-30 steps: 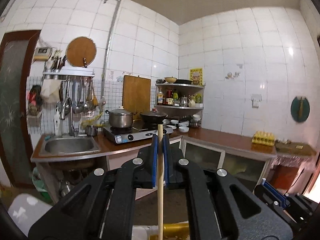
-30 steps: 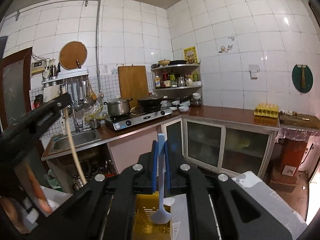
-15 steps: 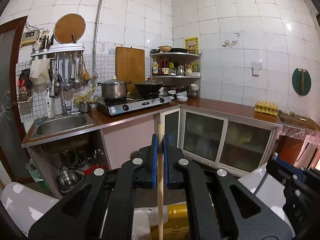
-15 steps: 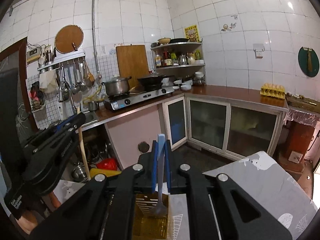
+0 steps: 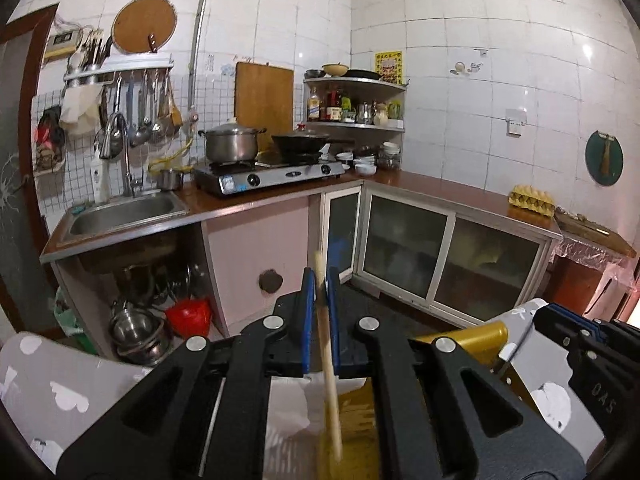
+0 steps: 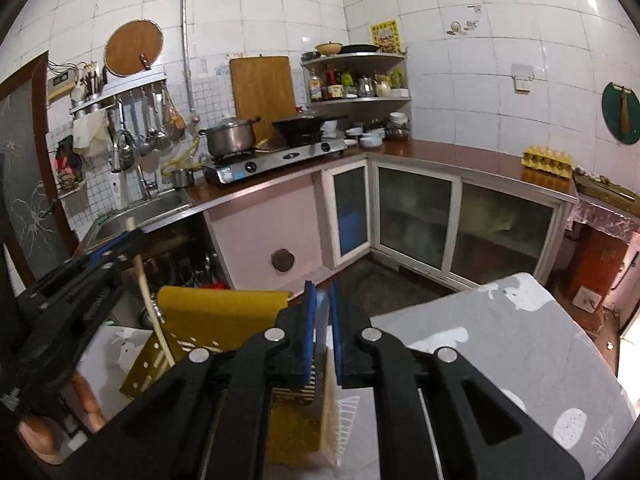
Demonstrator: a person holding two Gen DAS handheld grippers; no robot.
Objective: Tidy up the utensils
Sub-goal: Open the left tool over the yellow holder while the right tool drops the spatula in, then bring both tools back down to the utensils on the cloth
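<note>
Wooden stick (image 5: 329,376) lower end blurred; blue utensil (image 6: 322,320) head hidden.

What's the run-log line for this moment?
left gripper: shut on stick | right gripper: shut on blue utensil | both over yellow basket

A table under a grey plastic cloth with white patterns (image 6: 500,328) carries a yellow perforated plastic utensil basket (image 6: 216,312), with a white ribbed plastic tray (image 6: 344,420) lying just beside it.
</note>
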